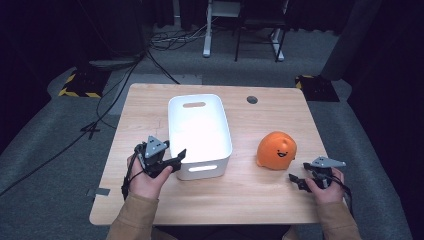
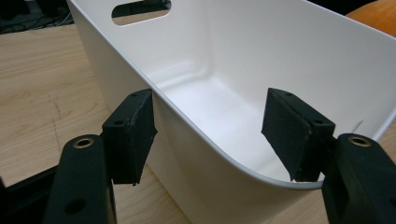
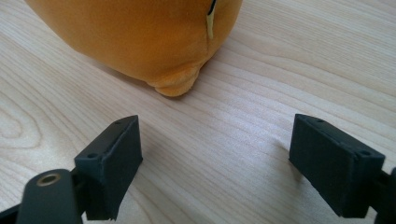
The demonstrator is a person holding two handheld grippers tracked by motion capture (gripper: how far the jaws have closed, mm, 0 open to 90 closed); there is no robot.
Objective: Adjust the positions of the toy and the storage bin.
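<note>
A white plastic bin (image 1: 174, 131) with handle cut-outs stands empty on the wooden table (image 1: 260, 195), left of centre. My left gripper (image 1: 178, 156) is at the bin's near left corner. In the left gripper view its open jaws (image 2: 210, 119) straddle the bin's wall (image 2: 224, 186), one outside and one inside, without pressing on it. An orange plush toy (image 1: 276, 150) with a smiling face sits to the right of the bin. My right gripper (image 1: 298, 172) rests low just near-right of it. Its jaws (image 3: 217, 135) stand open over bare wood, short of the toy (image 3: 140, 37).
A grey cable grommet (image 1: 252, 99) sits in the table's far edge area. Beyond the table, cables (image 1: 125, 75) trail over the grey floor, and desk legs (image 1: 207, 35) stand at the back. Yellow-black marked plates (image 1: 80, 85) lie on the floor at both far corners.
</note>
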